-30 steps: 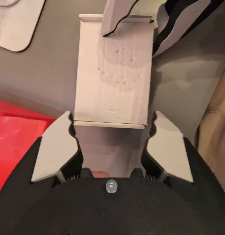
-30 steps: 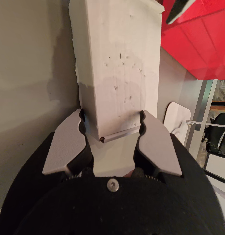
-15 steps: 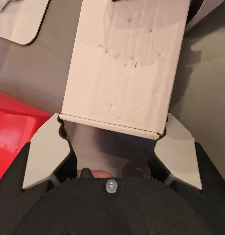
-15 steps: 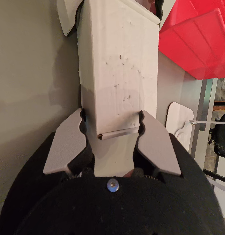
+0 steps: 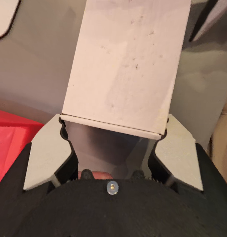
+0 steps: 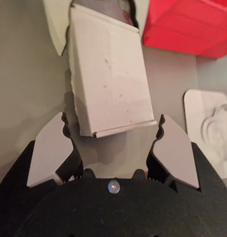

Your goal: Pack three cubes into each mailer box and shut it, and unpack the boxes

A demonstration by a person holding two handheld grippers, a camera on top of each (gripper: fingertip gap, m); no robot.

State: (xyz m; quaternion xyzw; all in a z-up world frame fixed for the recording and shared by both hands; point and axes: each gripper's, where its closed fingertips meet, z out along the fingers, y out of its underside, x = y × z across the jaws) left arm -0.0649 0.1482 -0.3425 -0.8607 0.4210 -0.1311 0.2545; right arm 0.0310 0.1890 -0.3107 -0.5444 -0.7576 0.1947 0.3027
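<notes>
A shut white mailer box lies lengthwise ahead on the grey table. My left gripper is shut on its near end, with a fingertip against each side corner. In the right wrist view the same box lies between the fingers of my right gripper, which is open with a gap on both sides. The left gripper's white fingers flank the box's far end there. No cubes are in view.
A red bin stands at the left, and it shows at the upper right in the right wrist view. A white board with rounded corners lies on the table. A tan surface borders the right edge.
My right gripper has opened, let go of the box and drawn back a little. My left gripper has moved up to the box's other end and shut on it.
</notes>
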